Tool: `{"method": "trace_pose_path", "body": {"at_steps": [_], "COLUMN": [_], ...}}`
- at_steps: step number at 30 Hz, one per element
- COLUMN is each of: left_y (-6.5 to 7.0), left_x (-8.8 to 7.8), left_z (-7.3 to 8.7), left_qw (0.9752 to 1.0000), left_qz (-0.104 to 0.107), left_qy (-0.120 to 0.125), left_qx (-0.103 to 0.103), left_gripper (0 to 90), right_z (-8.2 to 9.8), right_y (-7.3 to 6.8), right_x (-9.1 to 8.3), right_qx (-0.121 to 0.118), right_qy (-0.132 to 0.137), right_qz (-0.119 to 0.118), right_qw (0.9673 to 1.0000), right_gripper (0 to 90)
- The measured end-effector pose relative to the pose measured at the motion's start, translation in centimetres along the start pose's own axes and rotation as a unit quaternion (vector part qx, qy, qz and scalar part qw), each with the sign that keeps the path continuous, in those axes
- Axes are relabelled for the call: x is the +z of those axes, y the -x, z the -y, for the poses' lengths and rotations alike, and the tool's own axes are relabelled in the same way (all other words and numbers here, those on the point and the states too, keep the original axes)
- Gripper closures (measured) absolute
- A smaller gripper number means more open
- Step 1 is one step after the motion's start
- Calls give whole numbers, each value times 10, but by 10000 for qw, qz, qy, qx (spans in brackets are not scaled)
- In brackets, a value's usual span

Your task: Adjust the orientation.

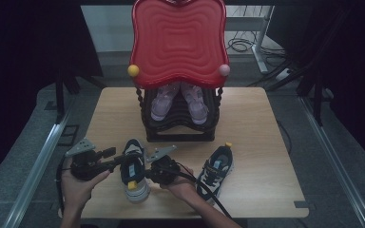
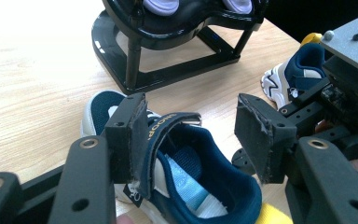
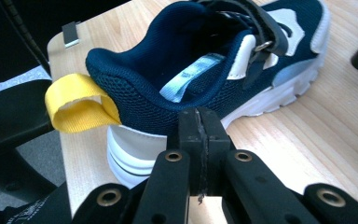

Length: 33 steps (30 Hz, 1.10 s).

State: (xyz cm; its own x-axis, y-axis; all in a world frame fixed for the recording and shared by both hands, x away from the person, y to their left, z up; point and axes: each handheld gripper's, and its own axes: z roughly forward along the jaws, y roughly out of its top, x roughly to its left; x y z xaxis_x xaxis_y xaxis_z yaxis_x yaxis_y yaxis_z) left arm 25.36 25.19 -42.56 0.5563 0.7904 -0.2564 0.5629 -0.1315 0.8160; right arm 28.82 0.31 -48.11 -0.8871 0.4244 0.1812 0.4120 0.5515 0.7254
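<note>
Navy sneaker (image 1: 134,171) lying on the wooden table (image 1: 256,128) near its front edge, toe toward the black shoe rack (image 1: 179,124), heel with yellow pull loop (image 1: 131,185) toward the person. Positioned between the two grippers.

Left gripper (image 1: 115,160) held level at the shoe's left side, jaws spread wide. In the left gripper view (image 2: 193,140), one pad (image 2: 131,135) resting against the raised navy strap (image 2: 168,128) at the shoe's opening; the other pad (image 2: 256,135) standing clear of the shoe, nothing pinched.

Right gripper (image 1: 148,172) held at the shoe's right side. In the right gripper view (image 3: 199,130), jaws pressed fully together with no material visible between the pads, tips set just against the outer wall of the collar (image 3: 168,109), above the white midsole (image 3: 135,156). Actual contact with the fabric not determinable.

Second navy sneaker (image 1: 215,170) lying on the table to the right, apart from the first, toe toward the person, yellow loop toward the rack.

Pair of lilac shoes (image 1: 178,100) standing on the rack's lower shelf, under the red wavy tray (image 1: 178,40) forming the top tier.
</note>
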Motion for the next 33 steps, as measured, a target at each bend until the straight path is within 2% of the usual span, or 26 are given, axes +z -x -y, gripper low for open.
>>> {"method": "trace_pose_path", "body": {"at_steps": [23, 33], "left_y": [-3, -5], "left_x": [-4, -8], "left_z": [0, 0], "left_qw": [10000, 9999], "left_qz": [-39, -51], "left_qy": [51, 82], "left_qx": [-57, -37], "left_gripper": [443, 444], "right_z": [-3, -6], "right_y": [-12, -20], "right_x": [13, 21], "right_qx": [-17, -114], "right_qy": [60, 22], "right_qz": [-427, -564], "right_qw": [9991, 9983], "right_gripper": [896, 896]}}
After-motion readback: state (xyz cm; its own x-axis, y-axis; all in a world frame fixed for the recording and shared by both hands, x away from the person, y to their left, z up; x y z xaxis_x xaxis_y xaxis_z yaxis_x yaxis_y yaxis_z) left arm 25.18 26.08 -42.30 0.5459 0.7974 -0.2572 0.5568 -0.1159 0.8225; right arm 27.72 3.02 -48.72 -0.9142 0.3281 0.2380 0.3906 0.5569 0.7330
